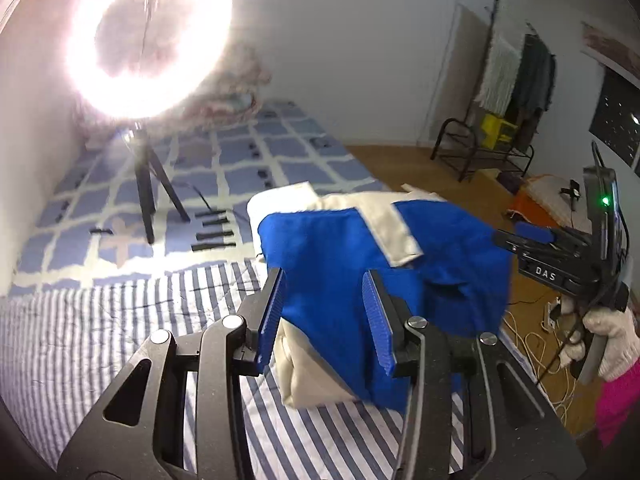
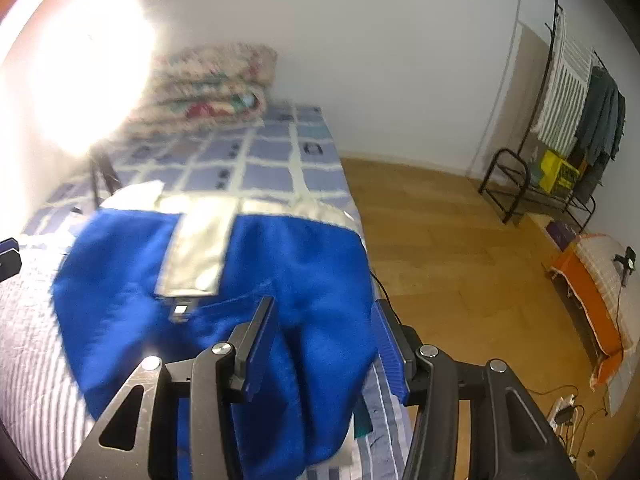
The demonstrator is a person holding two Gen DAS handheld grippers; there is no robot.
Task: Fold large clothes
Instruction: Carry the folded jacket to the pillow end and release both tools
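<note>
- Now, the garment (image 1: 340, 280), blue with cream panels, lies bunched on the striped bedspread (image 1: 100, 340) near the bed's right edge, by the wooden floor (image 2: 440, 240).
- Seen from the left wrist, the left gripper (image 1: 324, 312) has its two blue-padded fingers (image 1: 272, 312) spread apart, with the blue cloth lying between them and beyond; a cream fold shows under the cloth just beside the left pad.
- Whether those pads press the cloth or only straddle it I can't quite tell from this angle, but the gap between them is wide.
- From the right wrist, the right gripper (image 2: 324, 340) is likewise spread, its fingers (image 2: 390, 344) standing either side of a hump of blue cloth that runs down between them toward the camera.
- That view is somewhat blurred, so fine creases in the cloth don't read clearly.
- A cream strip (image 2: 196, 252) crosses the top of the blue part, ending at a small tab or label beneath it.
- In the left wrist view the right gripper appears at the far right, held by a gloved hand (image 1: 612, 344), close to the garment's right side.
- Behind the garment stands a ring light (image 1: 148, 36) on a tripod (image 1: 148, 188), set on the blue checked sheet (image 1: 248, 152).
- A folded quilt (image 2: 208, 84) sits at the head of the bed against the wall.
- Across the floor, a rack (image 2: 560, 152) holds hanging clothes.
</note>
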